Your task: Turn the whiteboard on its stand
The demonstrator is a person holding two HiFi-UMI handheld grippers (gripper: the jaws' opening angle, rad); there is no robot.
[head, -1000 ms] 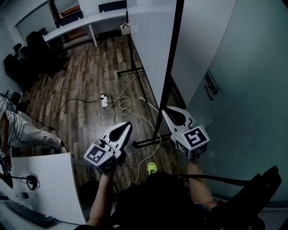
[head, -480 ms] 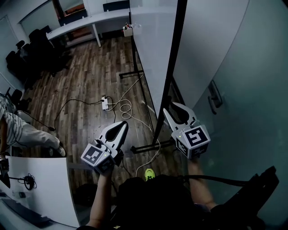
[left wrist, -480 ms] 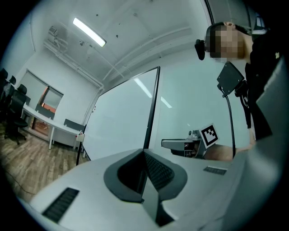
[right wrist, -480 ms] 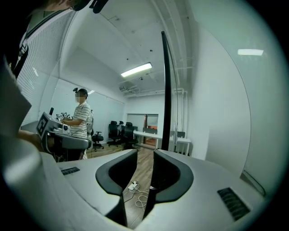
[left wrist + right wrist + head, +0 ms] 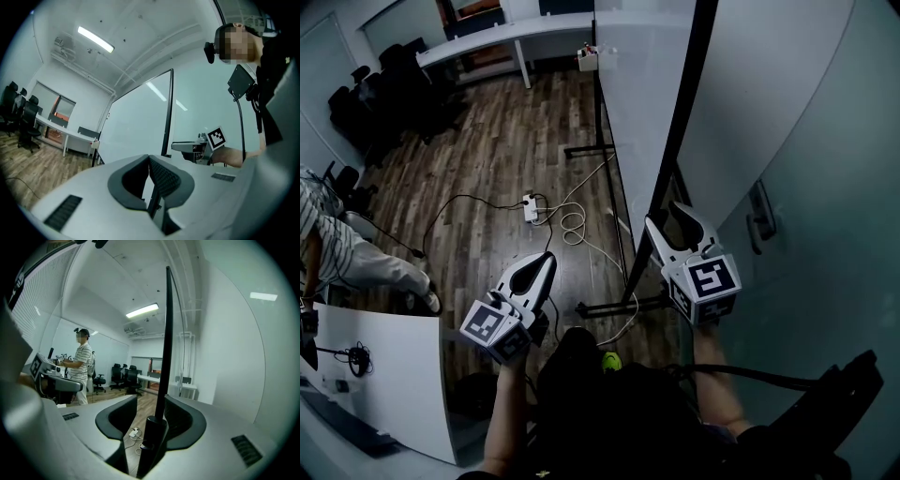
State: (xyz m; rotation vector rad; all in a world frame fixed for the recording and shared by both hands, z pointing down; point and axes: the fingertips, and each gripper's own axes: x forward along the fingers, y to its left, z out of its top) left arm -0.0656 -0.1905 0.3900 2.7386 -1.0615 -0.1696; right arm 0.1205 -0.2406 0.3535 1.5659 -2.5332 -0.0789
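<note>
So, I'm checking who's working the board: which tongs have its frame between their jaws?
The right tongs: their jaws have just been opening and straddle the whiteboard's black frame edge. The left tongs are shut, empty, away from it.

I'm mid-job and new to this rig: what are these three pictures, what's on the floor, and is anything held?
No robot here: a person carries a two-jaw gripper in each hand. The head view looks down from their head; the other two look along each gripper's jaws. The left gripper is shut and empty. The right gripper has just been opening its jaws; the black frame edge of the whiteboard stands between them, not gripped. On the wooden floor lie a power strip and cables.
</note>
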